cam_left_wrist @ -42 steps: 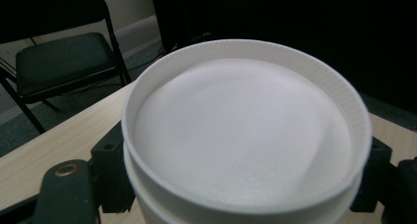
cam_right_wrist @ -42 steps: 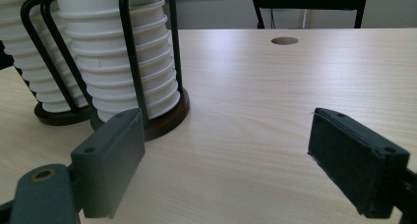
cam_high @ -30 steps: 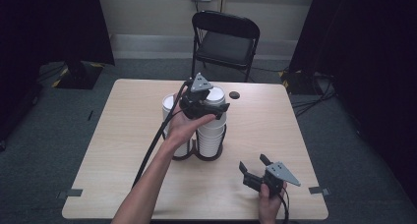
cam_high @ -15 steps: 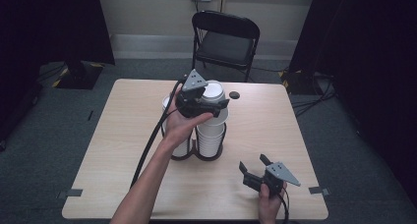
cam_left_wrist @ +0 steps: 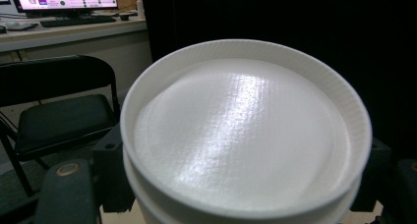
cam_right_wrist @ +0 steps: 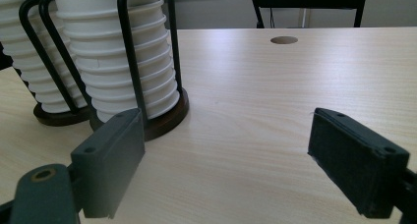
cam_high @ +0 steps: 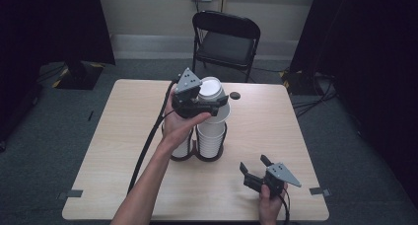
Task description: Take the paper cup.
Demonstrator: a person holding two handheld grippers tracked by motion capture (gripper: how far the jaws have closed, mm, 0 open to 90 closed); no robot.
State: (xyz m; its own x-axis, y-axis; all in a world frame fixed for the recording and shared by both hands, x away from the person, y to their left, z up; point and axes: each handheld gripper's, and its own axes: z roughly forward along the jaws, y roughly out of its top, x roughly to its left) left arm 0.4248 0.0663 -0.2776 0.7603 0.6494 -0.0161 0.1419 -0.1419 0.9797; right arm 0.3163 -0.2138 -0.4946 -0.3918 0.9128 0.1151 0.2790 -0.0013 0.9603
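I keep the table (cam_high: 123, 136) and cup stack (cam_high: 211, 136) below my left gripper (cam_high: 209, 106), which is clamped on the top cup (cam_high: 209, 89). Lift straight, level. Right gripper (cam_high: 254, 171) waits wide open nearby.

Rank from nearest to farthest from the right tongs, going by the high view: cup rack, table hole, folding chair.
From the right tongs, at the table's near right corner:
1. Cup rack, up and to the left, mid-table.
2. Table hole, near the far edge, past the rack.
3. Folding chair, on the floor beyond the table's far edge.
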